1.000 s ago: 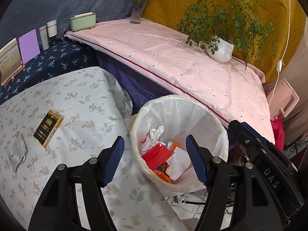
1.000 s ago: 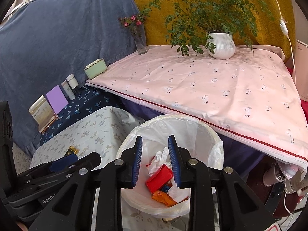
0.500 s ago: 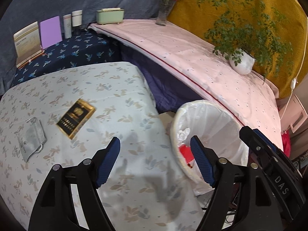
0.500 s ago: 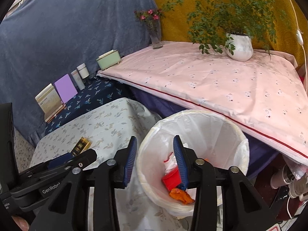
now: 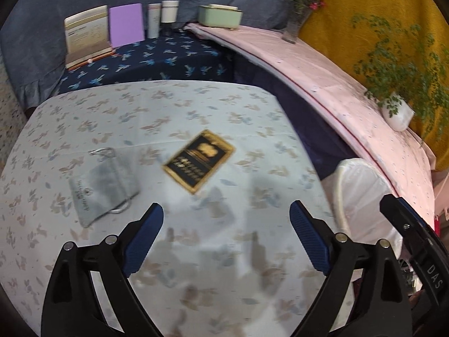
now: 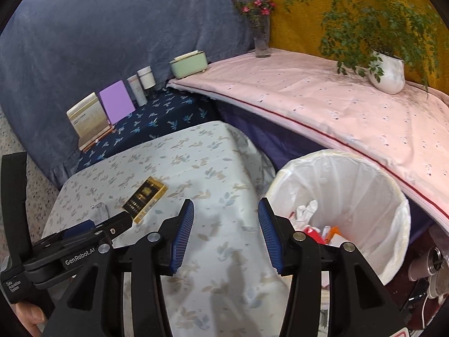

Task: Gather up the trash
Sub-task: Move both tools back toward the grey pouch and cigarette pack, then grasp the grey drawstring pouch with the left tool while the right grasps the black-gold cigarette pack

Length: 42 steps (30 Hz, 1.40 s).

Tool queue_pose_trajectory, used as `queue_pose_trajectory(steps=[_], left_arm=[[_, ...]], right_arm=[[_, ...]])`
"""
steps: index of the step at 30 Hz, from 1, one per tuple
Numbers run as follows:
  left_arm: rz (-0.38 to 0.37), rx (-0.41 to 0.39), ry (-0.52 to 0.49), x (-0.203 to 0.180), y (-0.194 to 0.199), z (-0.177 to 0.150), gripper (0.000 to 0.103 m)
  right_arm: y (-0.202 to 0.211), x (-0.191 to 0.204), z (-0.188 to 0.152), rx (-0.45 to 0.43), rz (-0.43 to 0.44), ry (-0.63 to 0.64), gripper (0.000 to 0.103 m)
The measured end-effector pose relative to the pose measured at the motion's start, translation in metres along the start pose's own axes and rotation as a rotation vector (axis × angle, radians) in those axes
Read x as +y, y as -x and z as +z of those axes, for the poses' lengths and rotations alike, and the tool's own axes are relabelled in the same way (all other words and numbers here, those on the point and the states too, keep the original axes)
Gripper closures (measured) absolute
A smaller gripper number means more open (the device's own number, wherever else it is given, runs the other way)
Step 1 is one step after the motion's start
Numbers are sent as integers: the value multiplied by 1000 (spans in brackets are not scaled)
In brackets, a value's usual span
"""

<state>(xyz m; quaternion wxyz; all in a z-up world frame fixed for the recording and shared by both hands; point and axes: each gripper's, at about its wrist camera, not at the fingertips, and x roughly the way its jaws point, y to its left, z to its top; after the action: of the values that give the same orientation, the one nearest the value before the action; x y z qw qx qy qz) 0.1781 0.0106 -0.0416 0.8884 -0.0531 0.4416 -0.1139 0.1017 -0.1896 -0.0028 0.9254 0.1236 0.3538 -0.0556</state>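
Note:
A black and gold packet (image 5: 199, 160) lies flat on the floral tablecloth (image 5: 196, 106), with a grey drawstring pouch (image 5: 103, 185) to its left. My left gripper (image 5: 226, 237) is open and empty, hovering over the cloth just short of the packet. The packet also shows in the right wrist view (image 6: 146, 198). My right gripper (image 6: 226, 231) is open and empty, above the table's right edge. A white-lined trash bin (image 6: 393, 193) stands to its right, holding red, white and orange scraps (image 6: 317, 224). The bin's rim shows in the left wrist view (image 5: 341, 196).
A raised pink-covered surface (image 6: 336, 106) runs behind the bin, with a potted plant (image 6: 388, 70), a flower vase (image 6: 261, 42) and a green box (image 6: 189, 63). Books and bottles (image 5: 126, 25) stand on a dark blue cloth at the back.
Both grippers swung left, away from over the bin toward the table. The right gripper's jaws opened from nearly shut to wide. The packet now lies ahead of the left gripper.

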Motion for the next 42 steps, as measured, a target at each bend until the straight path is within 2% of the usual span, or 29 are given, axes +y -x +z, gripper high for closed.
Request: queue_pose_trajectory(steps=[8,12,19,22,24,28,31,32,34,42], left_arm=[[97,20,110,79,-8,-1,15],[122,32,162,112,-15,-1,15],[124,71,224,146,-34,0,15],[110,85,238,154,-43,2,19],[92,97,239,156,-49,5,32],[81,103,229,157,-58,9,48],[63,103,221,156,-62,13,72],[56,106,220,156,-64,14,83],[44,108,222,157,-67,17,92],[55,105,225,160,-78,29,95]], right_arm=[[-32,45,-7,54,50,40,55],[-50,67,-11,86,69,63,55],[-89,93,-18,156,95,67,55],[-105,104,-19,182,103,64,55],[-116,111,-19,196,106,65,48],[-137,126,-17,217,114,72,47],[-150,135,-16,232,109,77,45],[-154,136,-16,236,105,73,44],[-162,139,-14,246,99,62,42],[-190,155,-6,270,58,10,38]])
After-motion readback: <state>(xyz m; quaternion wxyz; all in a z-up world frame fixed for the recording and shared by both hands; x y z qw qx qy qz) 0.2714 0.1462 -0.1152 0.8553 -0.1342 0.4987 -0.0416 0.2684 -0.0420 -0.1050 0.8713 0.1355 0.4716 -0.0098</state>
